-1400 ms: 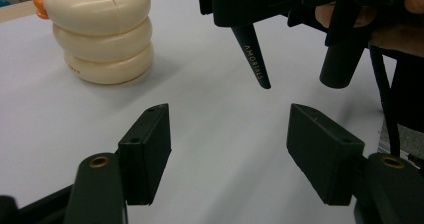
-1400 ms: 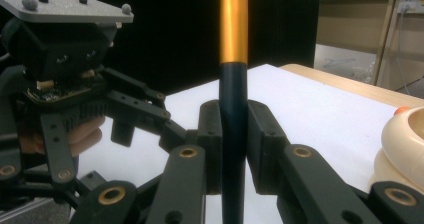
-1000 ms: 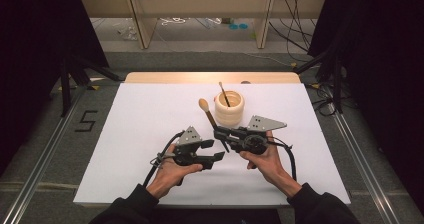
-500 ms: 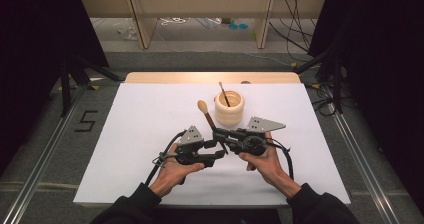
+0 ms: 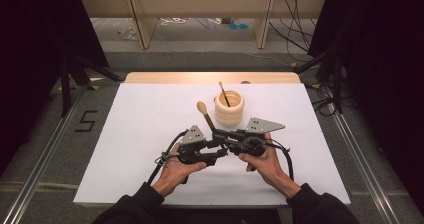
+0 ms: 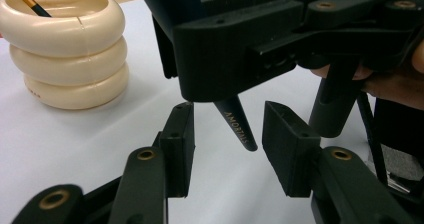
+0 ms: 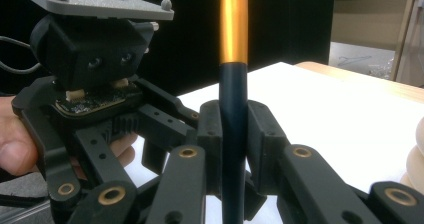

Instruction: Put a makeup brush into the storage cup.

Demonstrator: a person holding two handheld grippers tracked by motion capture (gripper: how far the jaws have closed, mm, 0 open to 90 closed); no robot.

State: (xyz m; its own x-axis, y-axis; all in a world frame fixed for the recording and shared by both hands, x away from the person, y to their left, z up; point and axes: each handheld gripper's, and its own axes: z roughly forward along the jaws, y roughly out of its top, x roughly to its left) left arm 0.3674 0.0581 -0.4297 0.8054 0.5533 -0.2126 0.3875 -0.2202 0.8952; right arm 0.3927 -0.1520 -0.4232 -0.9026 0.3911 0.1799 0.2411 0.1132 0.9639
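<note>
brush handle [image 7: 233, 109] clamped in right jaws, left jaws (apart) flanking tip

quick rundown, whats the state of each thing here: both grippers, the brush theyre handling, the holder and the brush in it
right gripper: shut on the makeup brush, held off the table
makeup brush: tilted, tan head up, pointed handle end down
left gripper: jaws just been closing, handle tip between them, not yet touched
holder: upright on the white table
second brush: standing in the holder, leaning
</note>
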